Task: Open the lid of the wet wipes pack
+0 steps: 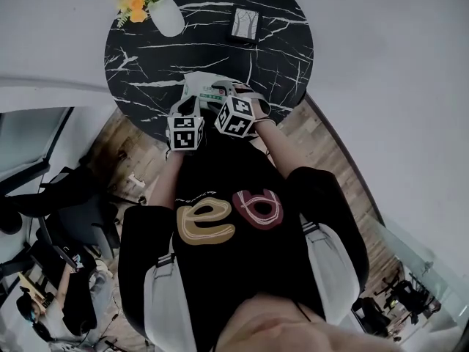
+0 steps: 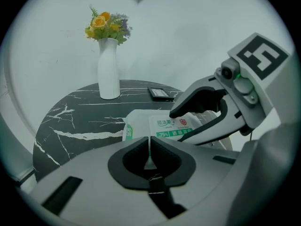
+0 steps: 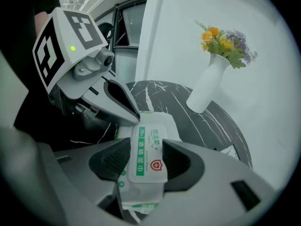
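Observation:
A white wet wipes pack [image 1: 199,88] with green print lies at the near edge of the round black marble table [image 1: 278,57]. My left gripper [image 2: 150,155] is shut on the thin near edge of the pack [image 2: 138,122]. My right gripper [image 3: 146,157] stands open, and the pack's white lid [image 3: 149,149] lies between its two dark pads. In the left gripper view the right gripper's fingers [image 2: 200,98] straddle the lid [image 2: 171,126] from above. The lid lies flat on the pack. In the head view both marker cubes cover most of the jaws.
A white vase of yellow flowers [image 1: 165,13] stands at the table's far left. A small dark framed card [image 1: 244,24] lies at the far side. The person's body is close to the table's near edge, and dark chairs [image 1: 66,196] stand on the wooden floor at left.

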Available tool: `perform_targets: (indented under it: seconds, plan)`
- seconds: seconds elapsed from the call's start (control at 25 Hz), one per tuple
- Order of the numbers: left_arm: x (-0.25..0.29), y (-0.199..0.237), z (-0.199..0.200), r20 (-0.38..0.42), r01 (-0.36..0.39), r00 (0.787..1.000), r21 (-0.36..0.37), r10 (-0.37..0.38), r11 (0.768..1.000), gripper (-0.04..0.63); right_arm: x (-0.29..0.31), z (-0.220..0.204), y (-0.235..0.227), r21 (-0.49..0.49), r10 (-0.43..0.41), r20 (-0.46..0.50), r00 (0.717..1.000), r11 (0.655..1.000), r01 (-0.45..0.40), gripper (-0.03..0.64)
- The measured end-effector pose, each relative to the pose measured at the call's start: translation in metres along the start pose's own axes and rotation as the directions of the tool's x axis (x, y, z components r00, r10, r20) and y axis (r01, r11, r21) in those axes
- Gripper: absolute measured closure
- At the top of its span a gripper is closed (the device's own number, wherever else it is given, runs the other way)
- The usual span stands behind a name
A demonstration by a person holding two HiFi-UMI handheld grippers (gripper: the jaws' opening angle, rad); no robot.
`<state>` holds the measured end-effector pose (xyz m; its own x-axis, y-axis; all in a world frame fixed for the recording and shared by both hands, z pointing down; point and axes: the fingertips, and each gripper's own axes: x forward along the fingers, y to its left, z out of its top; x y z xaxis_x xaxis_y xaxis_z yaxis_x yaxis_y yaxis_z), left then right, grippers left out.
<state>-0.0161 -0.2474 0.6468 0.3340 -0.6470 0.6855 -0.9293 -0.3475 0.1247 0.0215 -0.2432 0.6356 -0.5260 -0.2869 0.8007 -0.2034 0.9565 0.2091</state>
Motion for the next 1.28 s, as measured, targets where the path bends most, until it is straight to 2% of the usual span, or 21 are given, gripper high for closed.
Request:
perform_targets:
  seconds: [0.24,0.28,0.4,0.52,0.76,0.96,1.28]
  plan:
    - [0.001,0.001,0.000,-0.003,0.019,1.000,-0.007,-0.019,1.000,0.575,0.001,0.000,0.004,-0.040,0.042,0.000,0.999,0.998,-0.042,0.413]
    - [0.001,0.002,0.000,-0.002,0.018,1.000,-0.011,-0.018,1.000,0.575,0.002,-0.001,0.006,-0.052,0.051,-0.007,0.999,0.997,-0.051,0.396]
    - [0.000,0.002,0.000,0.003,0.016,1.000,-0.025,-0.016,1.000,0.577,0.003,-0.002,0.008,-0.070,0.039,-0.010,0.999,0.997,-0.040,0.395]
    - [0.000,0.002,0.001,0.008,0.016,1.000,-0.029,-0.016,0.999,0.577,0.002,-0.002,0.007,-0.034,0.025,0.012,1.000,0.999,-0.025,0.399]
    - [0.002,0.003,0.000,0.012,0.011,1.000,-0.021,-0.011,1.000,0.577,0.004,-0.002,0.003,0.025,0.051,0.016,0.999,0.998,-0.051,0.423]
    - [0.002,0.003,0.000,0.019,0.010,1.000,-0.012,-0.010,1.000,0.577,0.002,-0.002,0.002,0.068,0.090,0.029,0.995,0.993,-0.092,0.430]
    - [0.002,0.003,0.000,0.035,0.014,0.999,-0.038,-0.013,0.999,0.577,0.001,-0.001,-0.002,0.148,0.171,0.050,0.984,0.973,-0.176,0.430]
